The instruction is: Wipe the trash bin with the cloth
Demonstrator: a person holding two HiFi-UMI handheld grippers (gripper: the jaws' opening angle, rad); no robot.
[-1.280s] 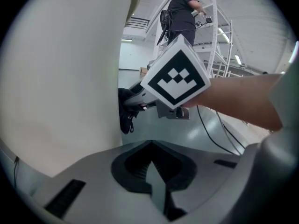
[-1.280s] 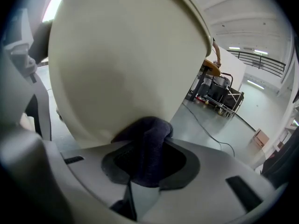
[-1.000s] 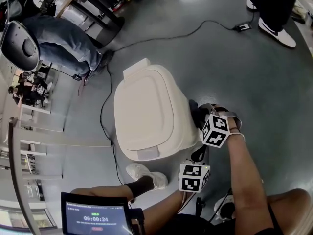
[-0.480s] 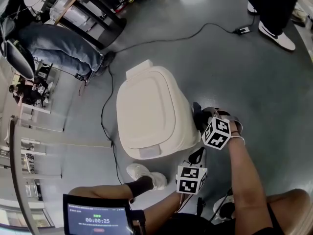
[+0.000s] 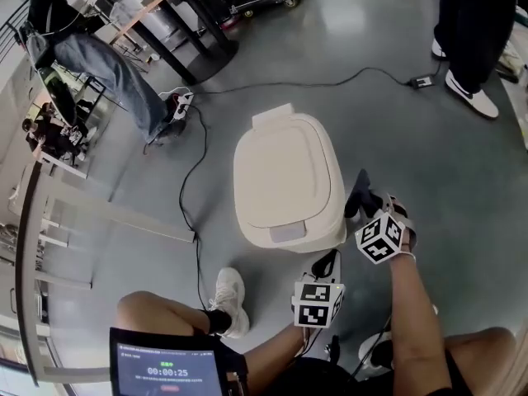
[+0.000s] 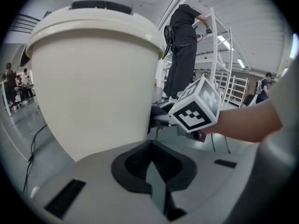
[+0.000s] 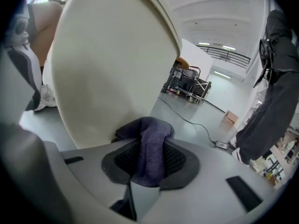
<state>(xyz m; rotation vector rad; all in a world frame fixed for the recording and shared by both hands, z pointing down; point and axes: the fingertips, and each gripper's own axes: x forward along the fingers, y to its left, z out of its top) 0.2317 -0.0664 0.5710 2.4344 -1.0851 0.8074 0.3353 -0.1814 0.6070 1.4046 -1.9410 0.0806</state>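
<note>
A cream trash bin (image 5: 285, 180) with a shut lid stands on the grey floor; its side wall (image 6: 93, 87) fills the left gripper view and its wall (image 7: 107, 69) fills the right gripper view. My right gripper (image 5: 363, 198) is shut on a dark purple cloth (image 7: 150, 146), and the cloth (image 5: 360, 195) rests against the bin's right side. My left gripper (image 5: 327, 264) sits by the bin's near right corner, jaws closed with nothing between them (image 6: 152, 171).
A black cable (image 5: 191, 196) runs along the floor left of the bin, another cable (image 5: 363, 77) beyond it. My white shoe (image 5: 227, 299) is near the bin's front. A standing person's legs (image 5: 474, 40) are at far right; tables (image 5: 190, 23) at upper left.
The head view has shifted, so the bin now sits farther right and higher in the picture. My right gripper with the cloth has stayed against the bin's right side.
</note>
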